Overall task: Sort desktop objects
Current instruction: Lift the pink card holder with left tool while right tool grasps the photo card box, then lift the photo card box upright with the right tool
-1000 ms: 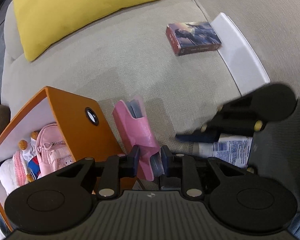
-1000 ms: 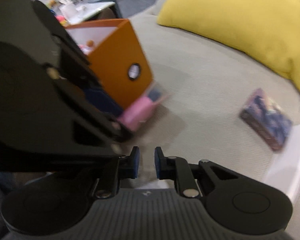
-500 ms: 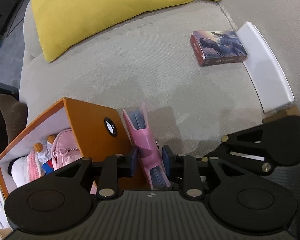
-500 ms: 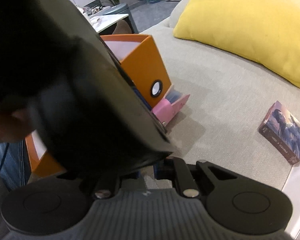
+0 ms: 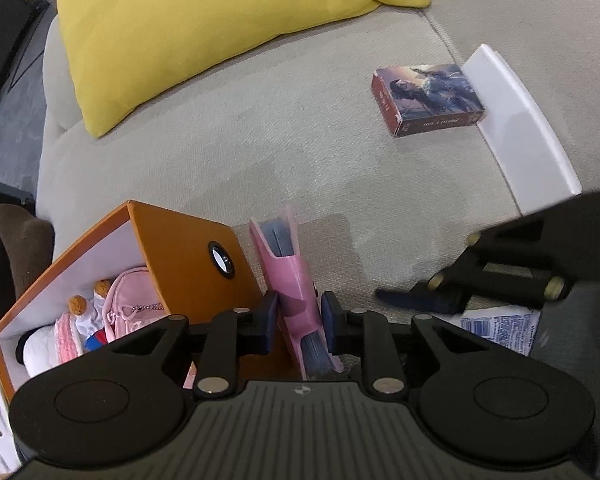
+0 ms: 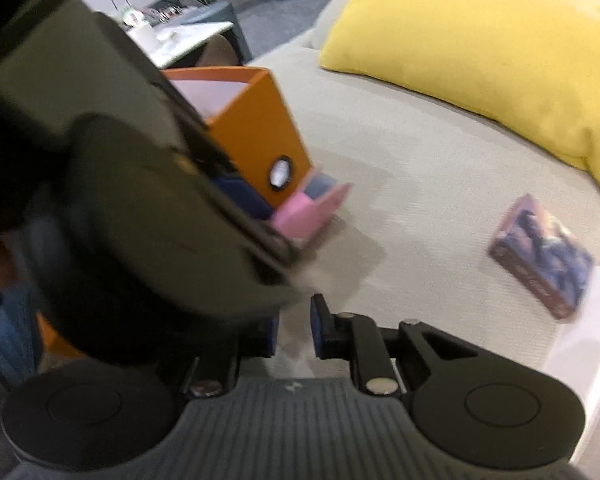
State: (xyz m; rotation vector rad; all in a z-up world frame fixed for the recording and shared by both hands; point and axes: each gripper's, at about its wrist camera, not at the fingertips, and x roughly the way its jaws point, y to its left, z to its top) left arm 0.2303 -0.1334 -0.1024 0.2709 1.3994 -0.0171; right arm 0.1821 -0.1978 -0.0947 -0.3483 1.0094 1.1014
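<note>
The left gripper [image 5: 299, 317] was clamped on the pink card holder [image 5: 290, 276] beside the orange box [image 5: 188, 256], best lifted upright, while the right gripper [image 6: 294, 330] stood apart, empty.

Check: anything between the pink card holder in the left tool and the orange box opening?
Only the box's own near wall. The pink card holder, held in the left tool, sits just outside the orange box; nothing visible covers the opening.
</note>
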